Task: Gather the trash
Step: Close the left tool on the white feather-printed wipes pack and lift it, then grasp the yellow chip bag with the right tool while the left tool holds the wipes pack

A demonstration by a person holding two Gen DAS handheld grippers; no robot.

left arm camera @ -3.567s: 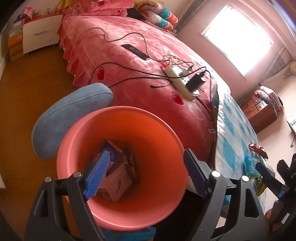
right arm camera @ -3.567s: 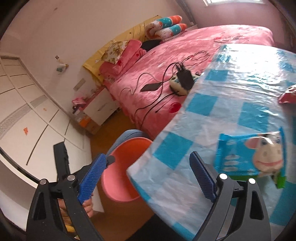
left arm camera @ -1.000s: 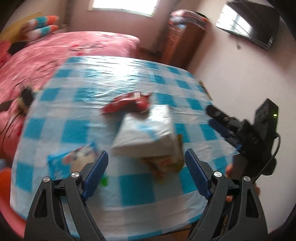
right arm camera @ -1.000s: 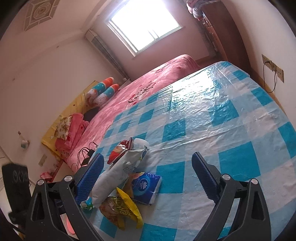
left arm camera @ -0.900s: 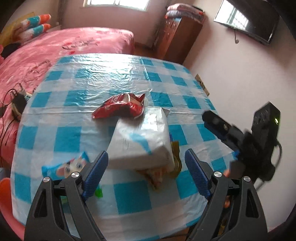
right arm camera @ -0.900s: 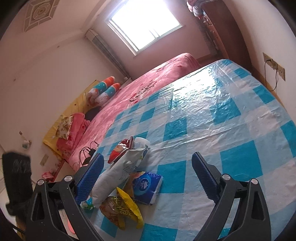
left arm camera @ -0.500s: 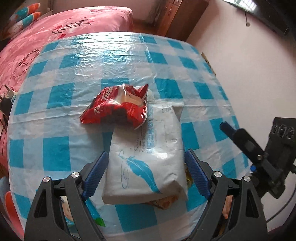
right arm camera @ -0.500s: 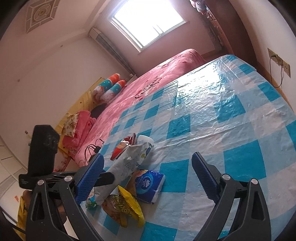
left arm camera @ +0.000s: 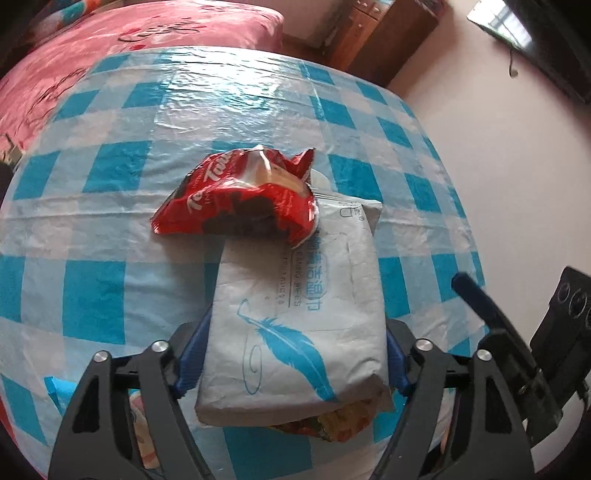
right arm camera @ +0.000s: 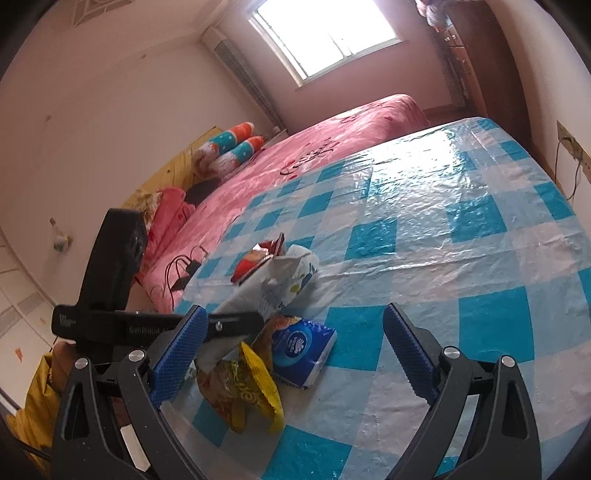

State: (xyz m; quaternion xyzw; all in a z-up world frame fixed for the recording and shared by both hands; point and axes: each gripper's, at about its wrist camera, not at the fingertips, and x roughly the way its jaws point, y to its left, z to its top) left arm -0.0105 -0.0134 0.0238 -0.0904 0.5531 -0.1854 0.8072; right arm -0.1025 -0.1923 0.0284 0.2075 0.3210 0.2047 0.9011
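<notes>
On the blue-and-white checked table [left arm camera: 110, 155] lies a white wipes pack [left arm camera: 295, 317] with a blue feather print. A red snack bag [left arm camera: 240, 199] rests on its far end and a yellow snack bag [left arm camera: 332, 421] sticks out from under it. My left gripper [left arm camera: 295, 350] is closing, and its blue pads sit against both long sides of the pack. My right gripper [right arm camera: 293, 314] hangs open and empty above the table. Just beyond it lie a blue tissue pack [right arm camera: 306, 343] and the yellow snack bag [right arm camera: 240, 384].
A cartoon-printed packet [left arm camera: 136, 410] lies by the table's near left edge. A pink bed [right arm camera: 332, 133] borders the table, with a power strip and cables [right arm camera: 184, 273] on it. A wooden dresser [left arm camera: 380, 29] stands behind the table, and the right gripper's finger [left arm camera: 480, 299] shows at the right.
My left gripper has dropped closer over the wipes pack and its jaws have narrowed from wide apart onto the pack's sides. The right gripper has hardly moved.
</notes>
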